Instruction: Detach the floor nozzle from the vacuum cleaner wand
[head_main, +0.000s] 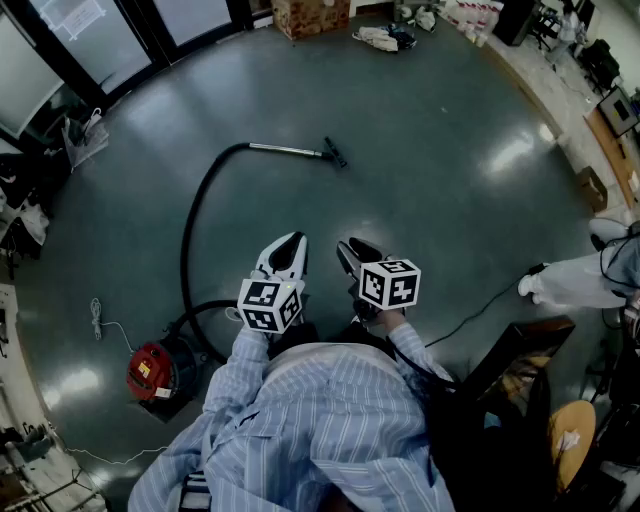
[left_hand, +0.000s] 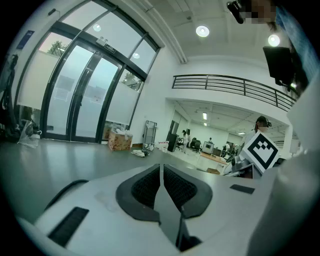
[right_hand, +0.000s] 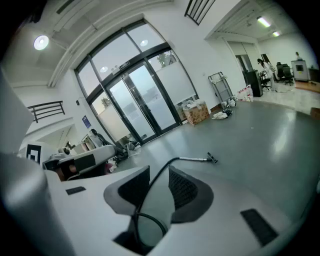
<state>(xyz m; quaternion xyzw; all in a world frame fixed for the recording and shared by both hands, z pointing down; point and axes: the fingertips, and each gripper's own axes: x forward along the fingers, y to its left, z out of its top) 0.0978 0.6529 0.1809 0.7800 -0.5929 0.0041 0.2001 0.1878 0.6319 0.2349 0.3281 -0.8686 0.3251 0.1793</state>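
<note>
The floor nozzle (head_main: 336, 156) is a small dark head lying on the grey floor, still joined to the metal wand (head_main: 285, 150). A black hose (head_main: 188, 230) curves from the wand back to the red vacuum cleaner (head_main: 155, 370) at the lower left. Both grippers are held close to my body, far short of the nozzle. My left gripper (head_main: 292, 243) (left_hand: 161, 167) is shut with nothing between its pads. My right gripper (head_main: 352, 248) (right_hand: 159, 172) stands open and empty. Along its jaws the hose (right_hand: 152, 187), the wand (right_hand: 192, 159) and the nozzle (right_hand: 212, 159) show ahead on the floor.
A cardboard box (head_main: 310, 15) (right_hand: 196, 114) stands by the glass doors (right_hand: 135, 100) at the far side. A person in white (head_main: 580, 280) stands to the right, with a black cord (head_main: 480, 305) on the floor nearby. A white cable (head_main: 100, 320) lies left of the vacuum cleaner.
</note>
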